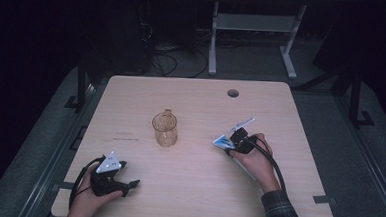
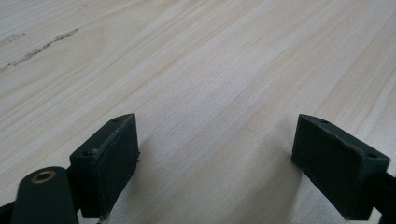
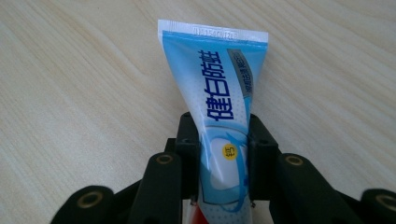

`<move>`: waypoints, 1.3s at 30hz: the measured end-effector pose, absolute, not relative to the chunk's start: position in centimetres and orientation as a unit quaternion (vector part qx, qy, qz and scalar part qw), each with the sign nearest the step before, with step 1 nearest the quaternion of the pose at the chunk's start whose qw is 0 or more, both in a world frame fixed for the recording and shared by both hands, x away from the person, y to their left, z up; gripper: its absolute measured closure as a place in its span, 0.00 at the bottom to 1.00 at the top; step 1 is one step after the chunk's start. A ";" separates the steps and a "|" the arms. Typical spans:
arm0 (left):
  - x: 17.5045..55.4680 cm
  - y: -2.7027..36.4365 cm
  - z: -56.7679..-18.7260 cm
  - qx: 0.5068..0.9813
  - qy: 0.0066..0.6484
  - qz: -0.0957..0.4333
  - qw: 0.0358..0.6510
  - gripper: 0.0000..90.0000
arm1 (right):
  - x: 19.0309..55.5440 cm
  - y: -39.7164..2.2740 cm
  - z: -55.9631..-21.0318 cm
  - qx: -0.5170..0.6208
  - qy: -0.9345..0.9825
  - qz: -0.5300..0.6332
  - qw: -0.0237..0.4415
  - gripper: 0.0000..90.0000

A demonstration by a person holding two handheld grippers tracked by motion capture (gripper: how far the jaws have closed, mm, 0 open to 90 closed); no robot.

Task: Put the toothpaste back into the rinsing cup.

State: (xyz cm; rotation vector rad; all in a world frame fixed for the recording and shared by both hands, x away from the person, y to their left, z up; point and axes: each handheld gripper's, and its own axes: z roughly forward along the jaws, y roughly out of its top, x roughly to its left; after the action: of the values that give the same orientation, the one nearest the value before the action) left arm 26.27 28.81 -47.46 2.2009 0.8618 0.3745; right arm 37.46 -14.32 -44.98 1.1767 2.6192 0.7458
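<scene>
A blue and white toothpaste tube [image 3: 219, 102] with dark blue lettering sticks out between the jaws of my right gripper [image 3: 223, 140], which is shut on it; its crimped flat end points away from the camera. From above, that right gripper [image 1: 233, 140] sits right of centre with the tube [image 1: 223, 141] in it, close over the wooden table [image 1: 280, 118]. A clear amber glass mug [image 1: 165, 128] stands upright at the table's middle, to the left of the tube. My left gripper [image 1: 129, 184] rests near the front left edge, and its jaws stand wide apart over bare wood [image 2: 215, 140].
A round cable hole [image 1: 233, 93] lies near the table's far edge. Faint dark scratch marks [image 1: 124, 137] sit left of the mug. Beyond the table stand a white desk frame [image 1: 255, 36] and loose cables on the dark floor.
</scene>
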 end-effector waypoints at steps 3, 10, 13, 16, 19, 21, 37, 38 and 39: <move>26.3 28.8 -47.5 0.856 0.335 0.146 0.366 0.15 | 37.5 -14.4 -44.9 0.396 0.878 0.255 0.083 0.80; 26.3 28.8 -47.5 0.856 0.335 0.145 0.366 0.15 | 37.4 -14.5 -44.7 0.396 0.878 0.258 0.080 0.81; 26.3 28.8 -47.5 0.856 0.335 0.146 0.366 0.15 | 37.3 -14.8 -44.4 0.398 0.874 0.269 0.079 0.81; 26.3 28.8 -47.5 0.856 0.336 0.145 0.366 0.15 | 37.2 -15.1 -43.8 0.401 0.869 0.281 0.078 0.81; 26.3 28.8 -47.5 0.856 0.335 0.146 0.365 0.15 | 37.1 -15.5 -43.2 0.401 0.864 0.296 0.076 0.81; 26.3 28.8 -47.5 0.856 0.335 0.146 0.366 0.15 | 36.9 -15.6 -42.7 0.401 0.860 0.306 0.077 0.81; 26.3 28.8 -47.5 0.856 0.335 0.145 0.366 0.15 | 36.0 -16.7 -40.1 0.391 0.829 0.394 0.075 0.81; 26.3 28.8 -47.5 0.856 0.335 0.145 0.366 0.15 | 36.0 -16.7 -40.0 0.389 0.825 0.402 0.075 0.81; 26.3 28.8 -47.5 0.856 0.335 0.146 0.366 0.15 | 35.9 -16.8 -39.9 0.386 0.824 0.409 0.076 0.81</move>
State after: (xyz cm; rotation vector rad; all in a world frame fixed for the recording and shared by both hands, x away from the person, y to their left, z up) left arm 26.28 28.82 -47.46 2.2009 0.8615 0.3741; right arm 35.95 -16.82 -39.89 1.1579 2.4698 1.2252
